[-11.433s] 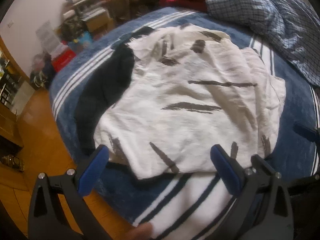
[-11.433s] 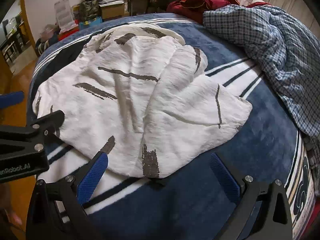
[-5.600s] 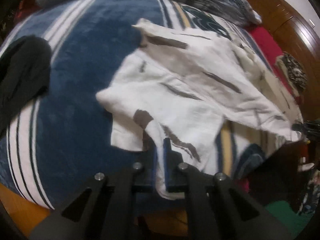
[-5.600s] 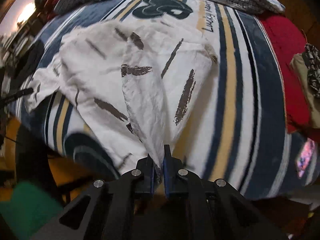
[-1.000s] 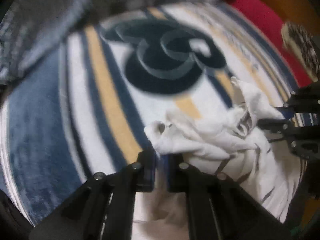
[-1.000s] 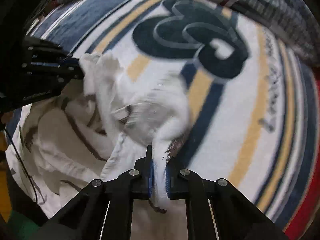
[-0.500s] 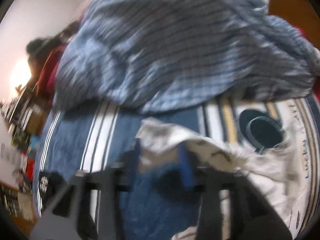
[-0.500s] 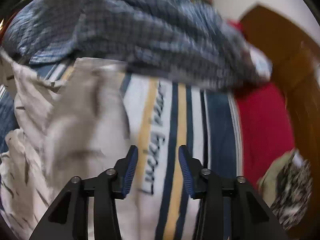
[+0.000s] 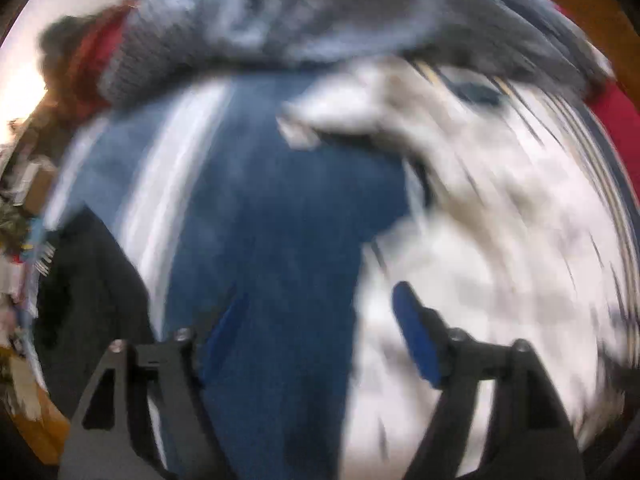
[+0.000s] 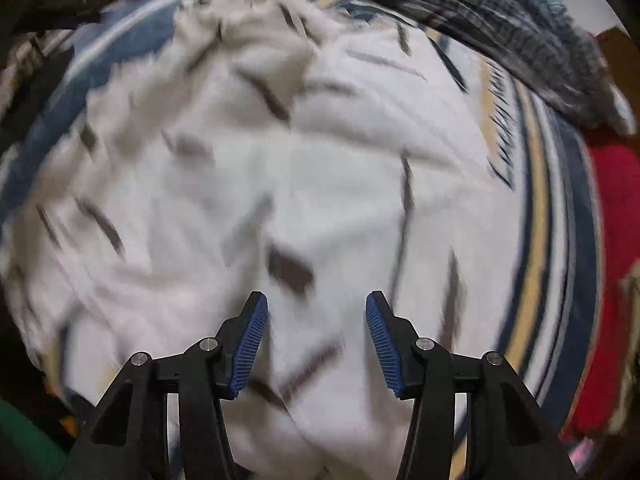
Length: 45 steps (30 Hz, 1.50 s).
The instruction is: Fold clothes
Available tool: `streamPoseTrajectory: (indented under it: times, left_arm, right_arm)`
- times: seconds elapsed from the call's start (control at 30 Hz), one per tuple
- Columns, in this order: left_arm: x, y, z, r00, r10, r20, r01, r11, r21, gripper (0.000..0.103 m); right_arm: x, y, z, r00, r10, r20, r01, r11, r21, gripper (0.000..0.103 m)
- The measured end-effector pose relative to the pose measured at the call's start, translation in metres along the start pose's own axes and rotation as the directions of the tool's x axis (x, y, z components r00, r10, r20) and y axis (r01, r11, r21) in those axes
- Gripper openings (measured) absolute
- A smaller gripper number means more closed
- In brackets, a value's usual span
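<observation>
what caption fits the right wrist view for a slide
Open right claw above the white streaked garment on the striped blanket.

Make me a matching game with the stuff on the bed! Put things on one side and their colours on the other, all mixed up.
Things:
1. shirt
2. blanket
3. checked cloth
4. gripper pads

Colours:
A. bright blue
B. white with dark brush strokes
C. grey-blue check
D. dark blue with white and yellow stripes

Pairs: 1-B, 2-D, 3-C, 4-A
</observation>
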<state>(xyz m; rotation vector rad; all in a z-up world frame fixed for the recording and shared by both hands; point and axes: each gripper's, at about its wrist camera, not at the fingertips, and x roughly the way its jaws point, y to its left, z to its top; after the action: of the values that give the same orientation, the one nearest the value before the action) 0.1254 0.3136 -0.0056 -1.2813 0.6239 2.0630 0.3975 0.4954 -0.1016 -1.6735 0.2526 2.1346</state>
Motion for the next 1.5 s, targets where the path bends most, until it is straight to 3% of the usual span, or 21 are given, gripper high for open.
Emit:
streamPoseTrajectory:
  times: [0.13,0.23,0.27,0.37,0.43,0.5,0.6,0.7,0.77,0.8,0.87,0.93,1.03,1.1,1.13,1.27,1.33,1.4,1.43,1.47,1.5]
  left_arm:
    - [0.015,-0.023,-0.077,0.99,-0.104,-0.098,0.103,0.994,-0.022,0.079]
    - [0.033,-0.052,-0.111,0.987,-0.078,-0.138,0.084,0.996,0.039,0.079]
    - [0.035,-0.057,-0.118,0.992,-0.05,-0.116,0.057,0.997,0.057,0.081]
    - [0.04,-0.052,-0.128,0.995,-0.023,-0.095,0.026,0.999,0.025,0.095]
    - [0.043,-0.042,-0.134,0.993,-0.035,-0.113,0.034,0.999,-0.01,0.099]
    - [0.042,-0.034,-0.142,0.993,-0.02,-0.119,0.02,1.0,-0.002,0.101]
    - [0.035,-0.025,-0.159,0.991,0.025,-0.129,-0.022,0.999,0.025,0.103]
    - [0.024,-0.012,-0.169,0.987,0.015,-0.16,-0.018,1.0,-0.018,0.099]
    - [0.011,-0.011,-0.164,0.99,0.009,-0.14,-0.013,0.999,-0.031,0.091]
    - [0.004,-0.013,-0.156,0.993,0.001,-0.119,-0.004,1.0,-0.028,0.091]
    - [-0.006,-0.023,-0.13,0.998,-0.024,-0.061,0.022,0.999,-0.03,0.091]
    - [-0.01,-0.041,-0.096,0.999,-0.044,0.002,0.044,0.999,-0.024,0.092]
    - [0.016,-0.07,-0.042,0.998,-0.052,0.028,0.052,0.999,0.009,0.094]
    - [0.044,-0.087,-0.016,0.998,-0.062,-0.019,0.063,0.997,0.035,0.093]
    - [0.057,-0.095,-0.005,0.998,-0.051,-0.03,0.052,0.997,0.051,0.091]
    - [0.095,-0.12,0.011,0.992,0.128,0.0,-0.126,0.978,0.165,0.09]
    - [0.105,-0.114,0.007,0.992,0.126,0.009,-0.126,0.984,0.128,0.099]
    - [0.11,-0.1,0.002,0.997,0.079,-0.014,-0.078,0.995,0.067,0.103]
    - [0.109,-0.09,-0.002,0.999,0.045,-0.027,-0.044,0.998,0.033,0.103]
    - [0.111,-0.083,-0.004,0.999,0.016,-0.037,-0.016,1.0,0.005,0.103]
    - [0.111,-0.079,-0.005,0.999,0.007,-0.038,-0.007,1.0,-0.002,0.103]
  right_arm:
    - [0.003,-0.022,-0.027,0.997,0.07,0.012,-0.071,0.993,0.092,0.058]
    - [-0.001,-0.047,-0.033,0.992,0.122,0.008,-0.122,0.971,0.205,0.014]
    - [-0.004,-0.058,-0.035,0.989,0.144,0.022,-0.145,0.957,0.253,0.007]
    - [-0.024,-0.112,-0.062,0.976,0.176,0.131,-0.217,0.852,0.477,0.007]
    - [-0.036,-0.154,-0.098,0.965,0.165,0.202,-0.258,0.728,0.635,0.007]
    - [-0.038,-0.188,-0.137,0.979,0.108,0.173,-0.202,0.633,0.748,0.007]
    - [-0.041,-0.209,-0.18,0.999,0.006,0.035,-0.032,0.597,0.802,0.008]
    - [-0.061,-0.215,-0.206,0.972,-0.187,-0.142,0.225,0.565,0.794,0.008]
    - [-0.077,-0.219,-0.208,0.969,-0.212,-0.124,0.219,0.512,0.831,0.013]
    - [-0.081,-0.216,-0.193,0.974,-0.208,-0.085,0.187,0.534,0.824,0.017]
    - [-0.085,-0.203,-0.141,0.986,-0.167,0.026,0.091,0.652,0.752,0.048]
    - [-0.081,-0.183,-0.083,0.986,-0.106,0.126,-0.002,0.757,0.653,0.064]
    - [-0.059,-0.136,0.022,0.983,-0.036,0.18,-0.048,0.898,0.437,0.065]
    - [-0.037,-0.105,0.076,0.985,-0.014,0.171,-0.045,0.941,0.335,0.069]
    - [-0.026,-0.089,0.102,0.986,-0.003,0.165,-0.044,0.958,0.282,0.069]
    - [0.019,-0.068,0.166,0.991,-0.022,0.134,-0.007,0.978,0.209,0.069]
    - [0.038,-0.072,0.181,0.995,-0.034,0.09,0.014,0.978,0.207,0.067]
    - [0.051,-0.096,0.18,0.998,0.007,0.059,-0.022,0.97,0.244,0.039]
    - [0.053,-0.11,0.181,0.997,0.049,0.062,-0.064,0.958,0.281,0.019]
    - [0.05,-0.126,0.18,0.993,0.093,0.076,-0.113,0.939,0.326,0.011]
    - [0.045,-0.147,0.176,0.99,0.111,0.09,-0.136,0.921,0.365,0.011]
